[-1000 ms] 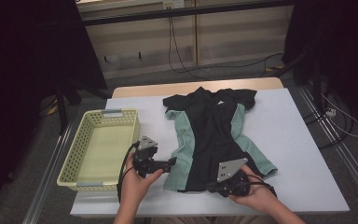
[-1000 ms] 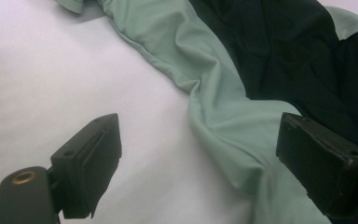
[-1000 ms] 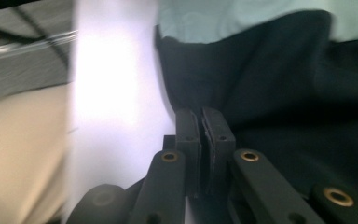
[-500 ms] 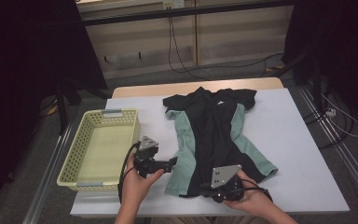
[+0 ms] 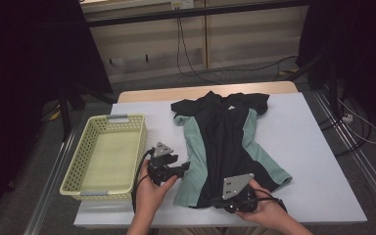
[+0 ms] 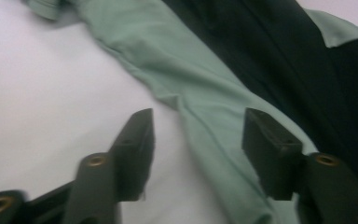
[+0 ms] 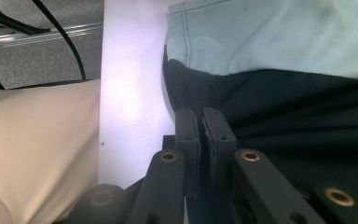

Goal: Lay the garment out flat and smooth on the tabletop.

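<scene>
**A:** Hardly any shift in either hand since a second back. Just a closing of the left gripper's [image 6: 198, 140] jaws, now about half apart, astride the green side panel of the shirt [image 5: 225, 142].

**B:** Pressing on the cloth yet?

**A:** Not by the look of the left gripper view. Cloth between the pads, but bare table beside the left one. Hard to call on the other pad; too blurred.

**B:** And the right gripper [image 7: 201, 116]?

**A:** Clamped tight on the shirt's black hem, by the table's [image 5: 318, 161] near edge, a little right of the middle.

**B:** Lie of the shirt?

**A:** Spread flat mid-table, collar toward the far edge, hem toward the near one.

**B:** Likely trouble from here?

**A:** Probably a lopsided lift. With only the right pinch secure, would drag the hem and bunch the black middle panel. Could also catch no more than a thin ridge of the green seam on the left, then slip free once raised. Or press the cloth flat against the table instead of gathering it, and close on nothing.

**B:** Containers?

**A:** One yellow basket [image 5: 127, 122] along the table's left edge, near the near-left corner, just beside the left hand [image 5: 152, 191]. Nothing in it.
</scene>
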`<state>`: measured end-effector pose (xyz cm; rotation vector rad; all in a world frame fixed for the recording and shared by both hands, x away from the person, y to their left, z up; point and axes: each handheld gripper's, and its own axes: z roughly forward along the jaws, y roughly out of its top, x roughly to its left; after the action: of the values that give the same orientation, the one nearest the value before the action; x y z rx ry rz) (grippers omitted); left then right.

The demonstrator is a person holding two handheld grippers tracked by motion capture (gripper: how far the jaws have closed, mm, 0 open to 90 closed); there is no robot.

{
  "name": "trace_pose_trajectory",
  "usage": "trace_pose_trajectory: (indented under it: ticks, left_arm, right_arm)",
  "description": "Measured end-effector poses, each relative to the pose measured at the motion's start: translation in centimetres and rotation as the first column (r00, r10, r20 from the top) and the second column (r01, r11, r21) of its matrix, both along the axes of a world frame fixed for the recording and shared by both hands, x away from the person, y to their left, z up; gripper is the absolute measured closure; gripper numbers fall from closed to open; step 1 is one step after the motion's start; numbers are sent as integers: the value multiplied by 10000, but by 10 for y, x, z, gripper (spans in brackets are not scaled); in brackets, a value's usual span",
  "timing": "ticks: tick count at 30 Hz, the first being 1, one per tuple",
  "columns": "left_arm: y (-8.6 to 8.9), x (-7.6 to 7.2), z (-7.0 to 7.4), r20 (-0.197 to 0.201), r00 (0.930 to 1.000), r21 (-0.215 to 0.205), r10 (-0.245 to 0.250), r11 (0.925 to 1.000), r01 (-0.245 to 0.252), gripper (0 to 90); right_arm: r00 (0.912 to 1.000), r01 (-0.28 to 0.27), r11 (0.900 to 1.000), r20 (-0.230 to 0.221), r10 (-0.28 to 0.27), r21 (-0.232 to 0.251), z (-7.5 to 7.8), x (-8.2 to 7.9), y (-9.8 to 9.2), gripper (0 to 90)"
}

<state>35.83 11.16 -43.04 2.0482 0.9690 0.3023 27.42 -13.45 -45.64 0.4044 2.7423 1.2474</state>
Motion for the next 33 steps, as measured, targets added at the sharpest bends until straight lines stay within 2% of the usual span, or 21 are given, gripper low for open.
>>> trace_pose_trajectory:
  ticks: [3,4,6,7,9,12,13,16,19,21,23,26,28,30,33]
  left_arm:
    - [-7,0,-2,74,9994,235,-352,9991,350,519]
    - [-9,0,-2,57,9992,249,-400,9989,399,575]
    - [-12,1,-6,-19,9988,702,-492,9963,492,579]
    - [-13,2,-10,-103,9986,923,-521,9943,528,580]
    - [-13,4,-17,-436,9977,967,-511,9938,551,594]
    - [-15,5,-21,-551,9951,1260,-827,9880,891,695]
    - [-15,5,-21,-617,9950,1118,-782,9901,848,718]
    - [-15,6,-19,-827,9923,1021,-919,9897,1001,858]
    - [-10,5,-13,-799,9942,825,-715,9935,781,869]
    - [-2,3,-5,-671,9969,604,-406,9972,447,871]
    - [7,1,1,-590,9982,579,-91,9982,125,872]
    - [16,1,-2,-708,9972,818,225,9965,-167,873]
    - [16,2,-8,-740,9964,933,421,9950,-351,873]
    - [16,2,-10,-864,9956,1083,360,9938,-265,872]
    - [15,2,-9,-717,9968,1085,348,9937,-269,871]
  right_arm:
    - [10000,26,10000,48,-26,-17,-1,0,0,862]
    - [10000,29,10000,75,-29,-30,-1,-1,0,861]
    - [10000,59,10000,43,-59,-27,-1,0,0,858]
    - [10000,92,10000,-1,-92,9,-1,0,0,856]
    - [9999,140,9999,-51,-140,55,-1,0,0,857]
    - [9998,179,9998,12,-179,29,-1,0,1,857]
    - [9998,214,9998,9,-214,32,-1,-1,1,858]
    - [9997,249,9997,-28,-248,83,-2,0,1,859]
    - [9997,249,9996,-76,-248,92,-1,1,1,862]
    - [9993,283,9996,-246,-280,99,0,1,2,865]
    - [9990,350,9992,-300,-343,209,1,0,4,864]
    - [9994,334,9987,-146,-329,386,3,-1,8,852]
    - [9995,297,9990,-79,-295,336,1,-2,11,838]
    - [9997,255,9995,-24,-254,184,-1,-3,13,837]
    - [9994,326,9993,84,-327,196,-1,-4,13,830]
